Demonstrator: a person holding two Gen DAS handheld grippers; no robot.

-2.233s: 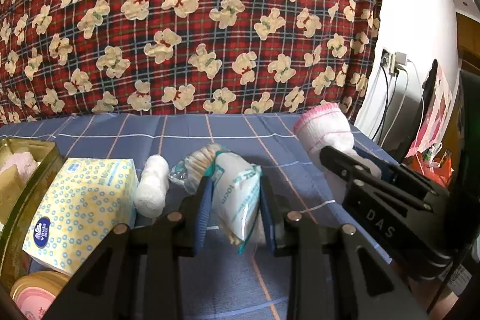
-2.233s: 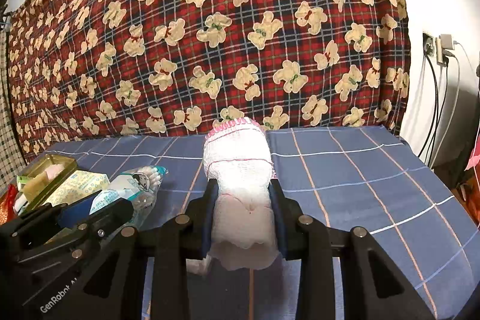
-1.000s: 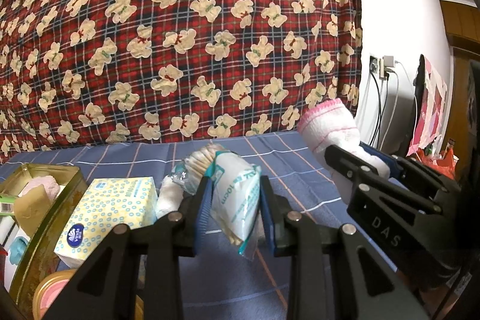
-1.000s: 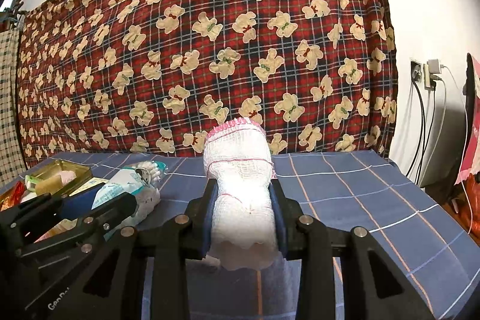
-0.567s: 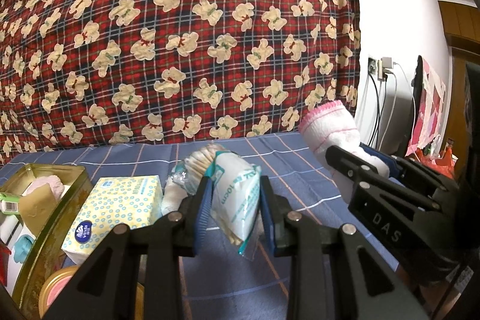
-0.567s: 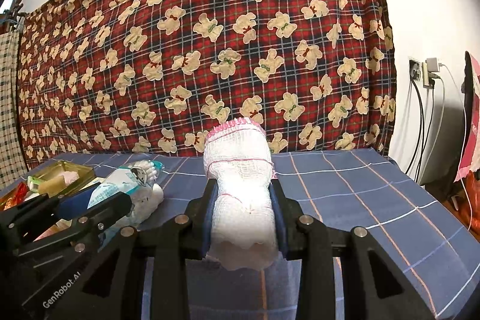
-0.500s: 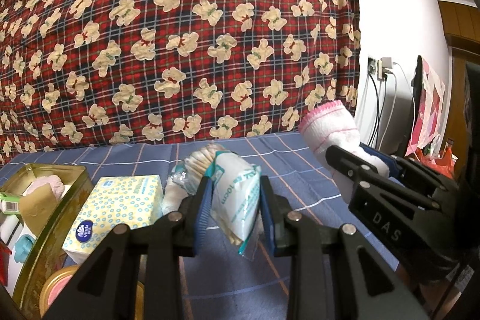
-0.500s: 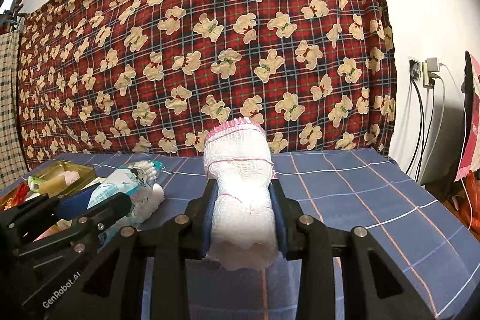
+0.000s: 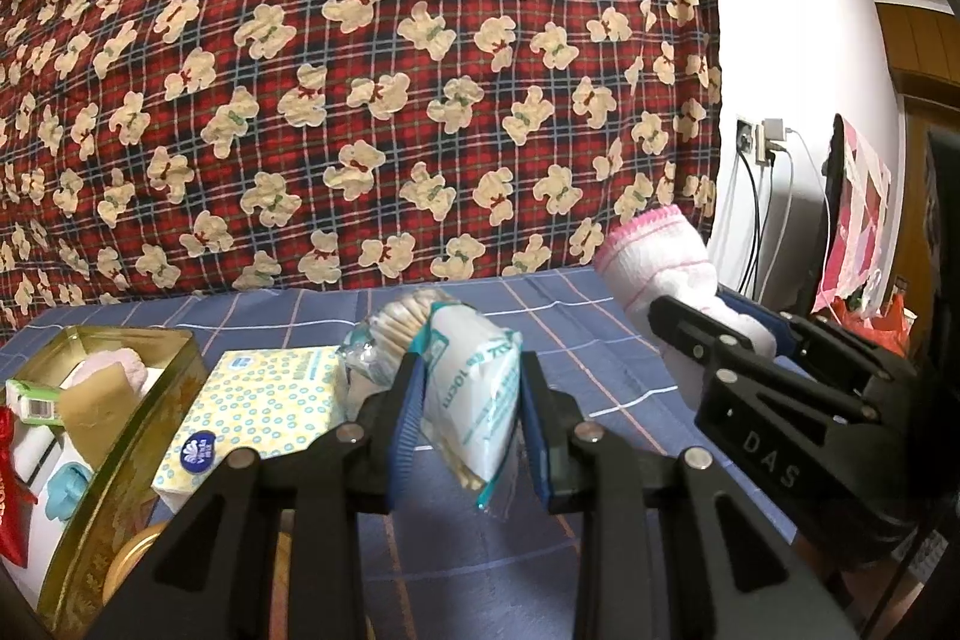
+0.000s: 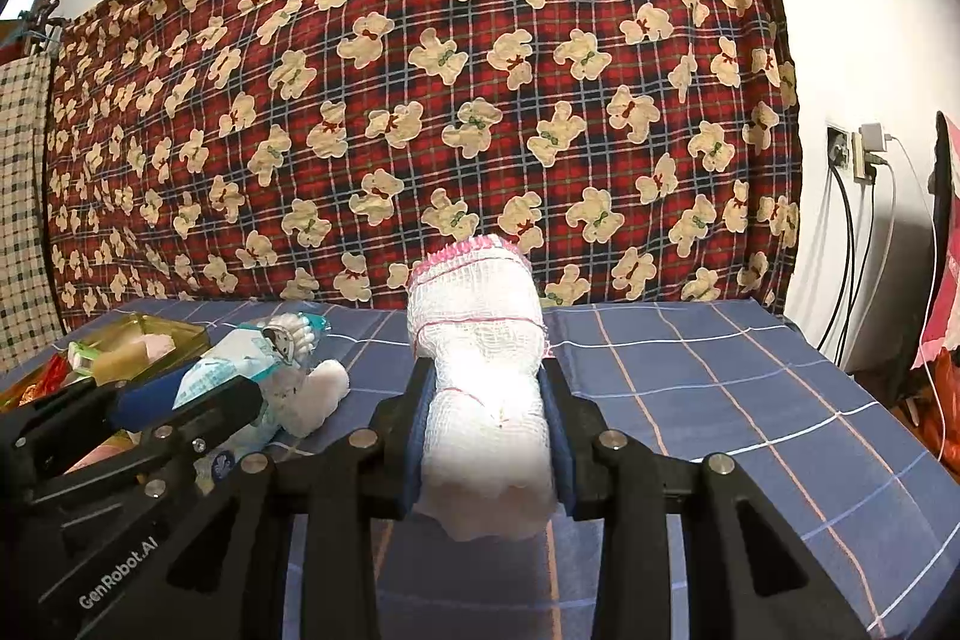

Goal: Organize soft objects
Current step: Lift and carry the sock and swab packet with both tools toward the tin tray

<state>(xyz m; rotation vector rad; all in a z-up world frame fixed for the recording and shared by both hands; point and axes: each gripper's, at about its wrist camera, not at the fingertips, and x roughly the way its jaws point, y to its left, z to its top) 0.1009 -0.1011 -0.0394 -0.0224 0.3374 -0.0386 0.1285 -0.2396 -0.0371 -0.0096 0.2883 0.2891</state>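
Left wrist view: your left gripper (image 9: 469, 413) clamps one white cotton-swab packet (image 9: 474, 394) above the blue checked tablecloth (image 9: 600, 334). Your right gripper (image 10: 487, 433) clamps one rolled, pink-edged white gauze cloth (image 10: 480, 376). One tissue box (image 9: 258, 400) lies near the left edge.

Warm indoor light, heavy fisheye bending going on

The white cloth roll (image 10: 480, 388) is blowing out to glare near the right camera, corners are vignetting black, and the plaid backdrop (image 9: 360, 70) is bulging but staying sharp.
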